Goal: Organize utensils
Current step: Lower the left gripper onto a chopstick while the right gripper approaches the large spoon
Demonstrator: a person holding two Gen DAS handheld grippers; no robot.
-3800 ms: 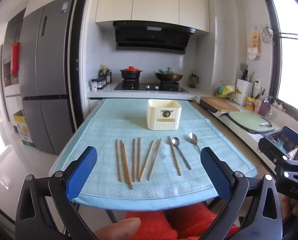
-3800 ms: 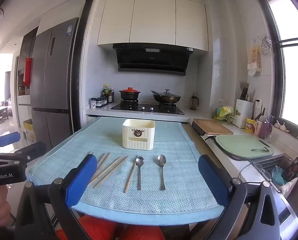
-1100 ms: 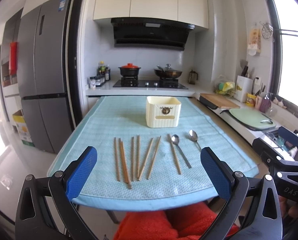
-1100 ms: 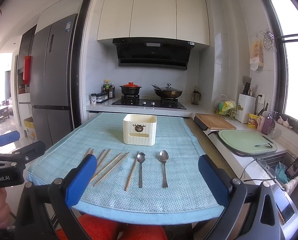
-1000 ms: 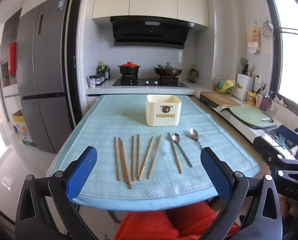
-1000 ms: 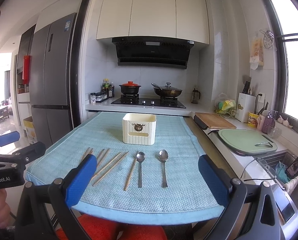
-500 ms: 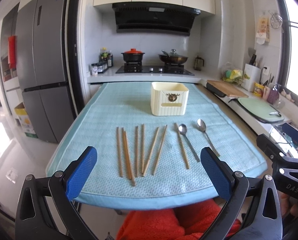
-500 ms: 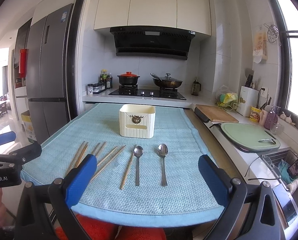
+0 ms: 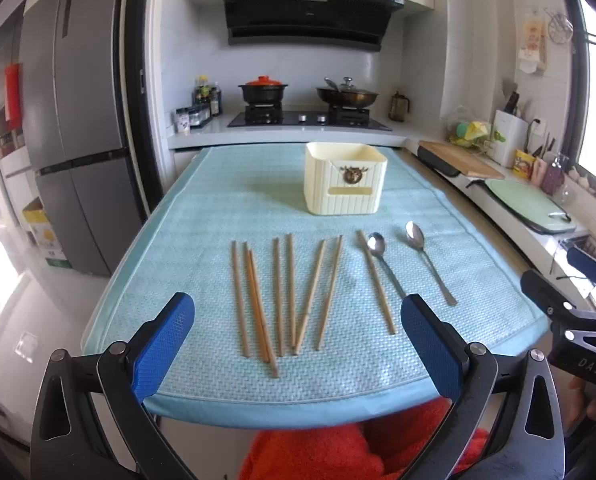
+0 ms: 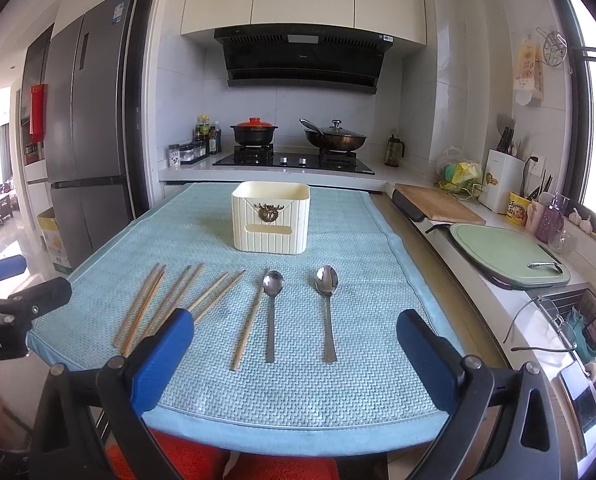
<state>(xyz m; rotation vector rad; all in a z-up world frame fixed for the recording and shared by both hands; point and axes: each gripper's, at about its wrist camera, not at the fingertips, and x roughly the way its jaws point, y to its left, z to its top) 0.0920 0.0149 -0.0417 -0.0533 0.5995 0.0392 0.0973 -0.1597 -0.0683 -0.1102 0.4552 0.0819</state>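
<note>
Several wooden chopsticks lie side by side on a light blue mat, and one more rests beside two metal spoons. A cream slatted holder stands upright behind them. My left gripper hovers open over the near ends of the chopsticks. Above the mat's near edge my right gripper is open in front of the spoons. Neither holds anything.
A stove with a red-lidded pot and a wok sits behind the table. A grey fridge stands at the left. On the right counter are a wooden board, a green cutting board and a sink rack. Red fabric shows below the mat's edge.
Both grippers have moved forward and tilted down toward the mat, so the chopsticks and spoons look nearer. Both stay open; nothing on the mat has shifted.
</note>
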